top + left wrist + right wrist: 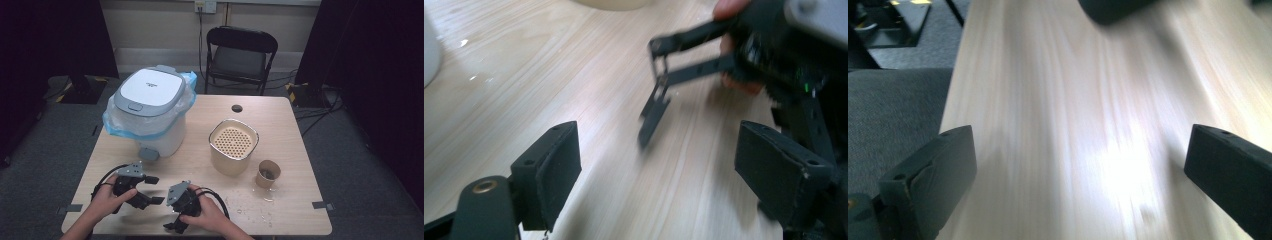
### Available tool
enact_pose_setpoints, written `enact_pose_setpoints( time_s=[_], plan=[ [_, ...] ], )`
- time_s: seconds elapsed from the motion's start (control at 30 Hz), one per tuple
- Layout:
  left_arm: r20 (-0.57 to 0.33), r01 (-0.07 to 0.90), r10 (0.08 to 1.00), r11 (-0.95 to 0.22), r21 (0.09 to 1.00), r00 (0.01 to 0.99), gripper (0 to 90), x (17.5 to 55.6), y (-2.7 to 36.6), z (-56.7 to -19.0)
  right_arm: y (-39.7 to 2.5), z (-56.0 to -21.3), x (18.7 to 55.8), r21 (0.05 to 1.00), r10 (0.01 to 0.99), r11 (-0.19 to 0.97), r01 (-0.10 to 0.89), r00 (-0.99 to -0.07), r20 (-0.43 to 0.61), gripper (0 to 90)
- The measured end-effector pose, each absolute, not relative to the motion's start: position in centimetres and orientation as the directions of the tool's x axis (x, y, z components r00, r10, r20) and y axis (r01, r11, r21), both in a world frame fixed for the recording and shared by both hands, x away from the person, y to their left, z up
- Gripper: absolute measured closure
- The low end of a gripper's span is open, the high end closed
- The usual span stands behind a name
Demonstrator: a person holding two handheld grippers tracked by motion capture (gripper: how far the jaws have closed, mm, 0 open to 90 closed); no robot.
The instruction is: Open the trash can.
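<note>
In the high view, two hands hold my two grippers low over the front of the wooden table (200, 150). My left gripper (156, 190) is open, its jaws pointing right with nothing between them. In the left gripper view its pads (555, 172) stand wide apart over bare wood, and the other gripper (664, 85) crosses ahead with a hand around it. My right gripper (172, 221) sits just right of the left one, near the front edge. In the right gripper view its jaws (1078, 170) are spread wide over blurred tabletop, holding nothing.
A white pedal bin (150, 107) lined with a blue bag stands at the back left. A beige container with a perforated insert (233, 145) sits right of centre, with a brown paper cup (268, 173) beside it. Small bits lie scattered near the cup (250, 207). A black chair (240, 55) stands beyond the table.
</note>
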State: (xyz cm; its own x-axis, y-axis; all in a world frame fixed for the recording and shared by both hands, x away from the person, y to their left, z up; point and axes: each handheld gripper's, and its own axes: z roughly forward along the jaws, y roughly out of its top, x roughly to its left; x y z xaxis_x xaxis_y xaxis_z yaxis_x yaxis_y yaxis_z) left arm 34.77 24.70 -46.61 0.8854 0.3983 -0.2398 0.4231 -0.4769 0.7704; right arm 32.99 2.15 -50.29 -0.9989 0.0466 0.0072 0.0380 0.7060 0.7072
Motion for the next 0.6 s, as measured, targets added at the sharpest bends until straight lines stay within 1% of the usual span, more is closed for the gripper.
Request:
enact_pose_setpoints(
  time_s=[0.07, 0.1, 0.13, 0.2, 0.3, 0.6],
  plan=[
    [-0.237, 0.434, 0.42, -0.474, 0.766, 0.876, 17.1, 34.6, 25.1, -46.7, 0.5, -50.3, 33.0, 0.708, 0.088, 0.703, 0.065, -0.996, 0.004, 0.0],
    [-0.237, 0.434, 0.42, -0.474, 0.766, 0.876, 17.4, 34.6, 25.1, -46.7, 0.5, -50.3, 33.0, 0.708, 0.088, 0.703, 0.065, -0.996, 0.004, 0.0],
    [-0.241, 0.437, 0.419, -0.471, 0.767, 0.875, 17.8, 34.4, 25.5, -46.7, -1.5, -50.3, 32.9, 0.707, 0.126, 0.701, 0.095, -0.992, 0.008, 0.0],
    [-0.237, 0.437, 0.425, -0.468, 0.768, 0.873, 18.2, 34.3, 25.9, -46.6, -2.6, -50.3, 32.9, 0.708, 0.158, 0.697, 0.116, -0.987, 0.007, 0.0],
    [-0.232, 0.439, 0.438, -0.461, 0.771, 0.869, 18.7, 34.2, 26.2, -46.4, -3.3, -50.3, 33.3, 0.708, 0.165, 0.696, 0.12, -0.986, 0.006, 0.0],
    [-0.229, 0.434, 0.445, -0.437, 0.788, 0.866, 19.7, 33.8, 26.6, -44.5, -3.1, -50.3, 33.6, 0.706, 0.173, 0.697, 0.125, -0.985, 0.004, 0.0]
  ],
)
